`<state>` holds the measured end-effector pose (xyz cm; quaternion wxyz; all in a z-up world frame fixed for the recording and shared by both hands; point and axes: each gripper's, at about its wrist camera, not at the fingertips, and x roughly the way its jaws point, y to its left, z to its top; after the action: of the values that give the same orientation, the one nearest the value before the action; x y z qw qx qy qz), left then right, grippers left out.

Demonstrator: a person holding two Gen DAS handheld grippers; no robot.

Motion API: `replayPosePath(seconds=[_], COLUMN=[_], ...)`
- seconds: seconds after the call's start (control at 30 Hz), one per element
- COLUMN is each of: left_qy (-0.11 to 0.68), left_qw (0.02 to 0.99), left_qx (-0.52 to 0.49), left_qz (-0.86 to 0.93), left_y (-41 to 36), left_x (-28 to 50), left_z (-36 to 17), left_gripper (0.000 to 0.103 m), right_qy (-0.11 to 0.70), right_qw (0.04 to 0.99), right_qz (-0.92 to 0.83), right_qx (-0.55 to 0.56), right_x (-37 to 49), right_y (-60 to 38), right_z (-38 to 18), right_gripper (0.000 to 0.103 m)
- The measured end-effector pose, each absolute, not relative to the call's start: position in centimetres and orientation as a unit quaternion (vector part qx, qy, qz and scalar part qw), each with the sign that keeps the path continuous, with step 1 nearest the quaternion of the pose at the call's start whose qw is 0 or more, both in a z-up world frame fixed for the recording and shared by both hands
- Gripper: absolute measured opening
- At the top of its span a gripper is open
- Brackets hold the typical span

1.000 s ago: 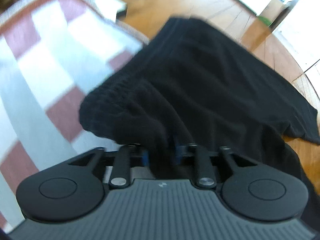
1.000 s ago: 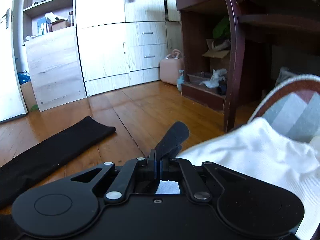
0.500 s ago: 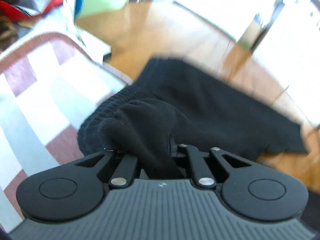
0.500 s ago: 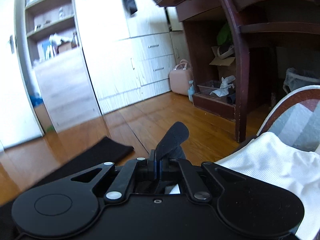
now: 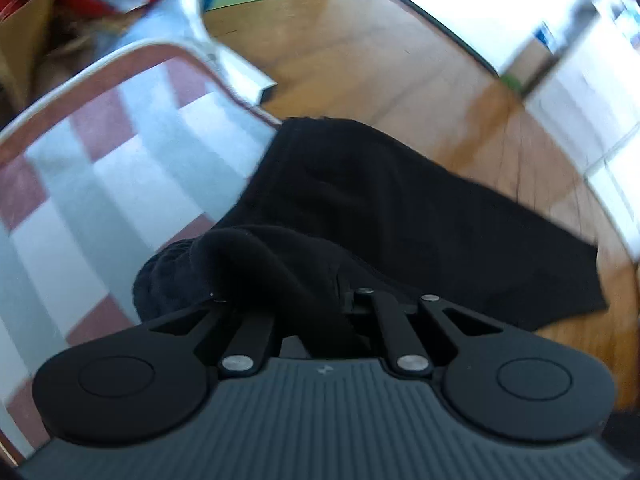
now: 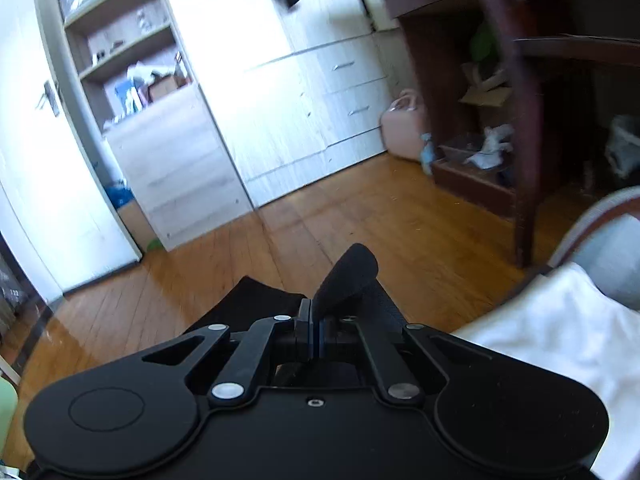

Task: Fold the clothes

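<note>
A black garment (image 5: 400, 208) hangs from the checked red, white and grey cover (image 5: 100, 184) down to the wooden floor (image 5: 360, 60). My left gripper (image 5: 316, 312) is shut on its bunched, ribbed edge, and cloth folds over the fingers and hides them. In the right wrist view my right gripper (image 6: 314, 320) is shut on another fold of the black garment (image 6: 352, 276), which sticks up past the fingertips. More black cloth (image 6: 256, 296) trails to the floor on its left. A white garment (image 6: 560, 328) lies on the cover to its right.
A dark wooden desk (image 6: 524, 160) with clutter beneath stands to the right. White drawers and open shelves (image 6: 280, 100) line the far wall, with a pink container (image 6: 404, 124) beside them. Bare floor lies between. Boxes and red items (image 5: 60, 4) sit beyond the cover.
Both grippers have risen, lifting the black garment with them. The left jaws closed on the bunched edge. The garment's far end has drawn closer across the floor.
</note>
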<state>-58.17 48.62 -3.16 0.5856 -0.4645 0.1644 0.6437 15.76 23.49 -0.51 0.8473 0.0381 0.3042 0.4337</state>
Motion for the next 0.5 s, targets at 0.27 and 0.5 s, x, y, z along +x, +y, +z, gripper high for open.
replayPosePath(seconds=[0.27, 0.5], left_qy=[0.179, 0.178], left_qw=[0.611, 0.581], left_qx=[-0.444, -0.441], left_qz=[0.631, 0.66], left_y=[55.4, 60.5], left_x=[-57.0, -56.3], left_z=[-2.6, -6.8], left_gripper=[0.006, 0.007], right_qy=[0.314, 0.313], right_qw=[0.852, 0.864], right_qz=[0.42, 0.391], right_qx=[-0.014, -0.048], right_x=[20.4, 21.3], right_y=[40.8, 50.5], right_z=[-0.8, -5.6], right_gripper=[0.003, 0.003])
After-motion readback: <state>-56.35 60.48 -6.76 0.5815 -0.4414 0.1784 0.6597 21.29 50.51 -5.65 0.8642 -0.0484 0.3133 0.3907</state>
